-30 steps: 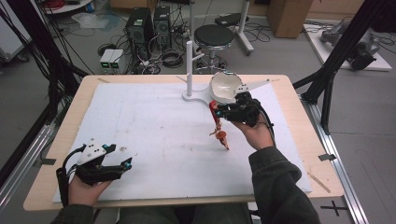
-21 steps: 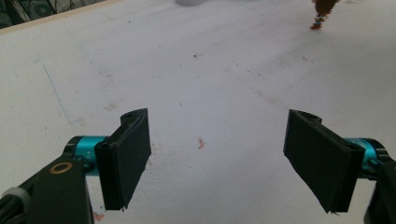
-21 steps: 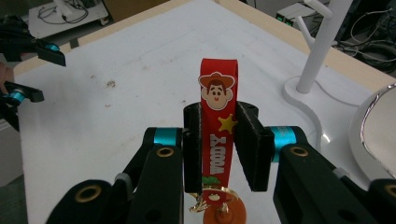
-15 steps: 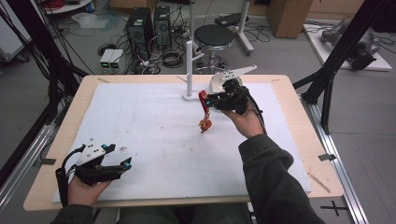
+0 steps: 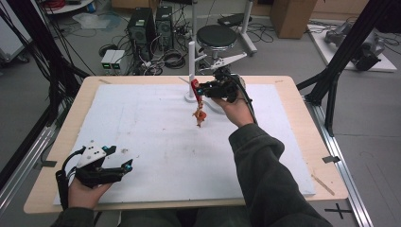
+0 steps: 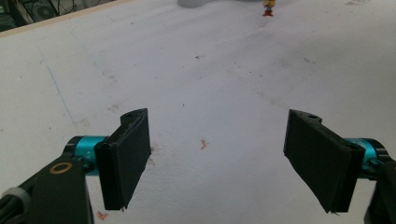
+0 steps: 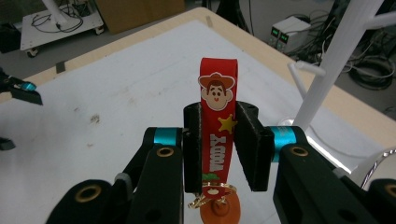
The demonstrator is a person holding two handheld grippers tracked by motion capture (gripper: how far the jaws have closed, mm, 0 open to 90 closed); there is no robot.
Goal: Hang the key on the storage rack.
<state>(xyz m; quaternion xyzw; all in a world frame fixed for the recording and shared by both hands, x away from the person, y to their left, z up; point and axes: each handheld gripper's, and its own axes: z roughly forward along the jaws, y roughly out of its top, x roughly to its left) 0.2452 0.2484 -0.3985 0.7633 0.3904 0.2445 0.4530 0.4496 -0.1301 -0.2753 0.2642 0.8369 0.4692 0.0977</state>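
Red strap (image 7: 218, 128) with cartoon cowboy face pinched in right gripper (image 7: 218, 144) jaws; left gripper (image 6: 217, 156) jaws spread, empty.

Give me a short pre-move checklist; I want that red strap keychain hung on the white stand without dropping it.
1. Right tool shut on the red strap keychain: ok.
2. Strap loop end free above the jaws: ok.
3. White stand upright, with a peg bare: ok.
4. Loop lined up with a peg: not ok, it sits beside the stand.
5. Left tool open, far from the stand: ok.
6. Grip firmness: cannot tell.
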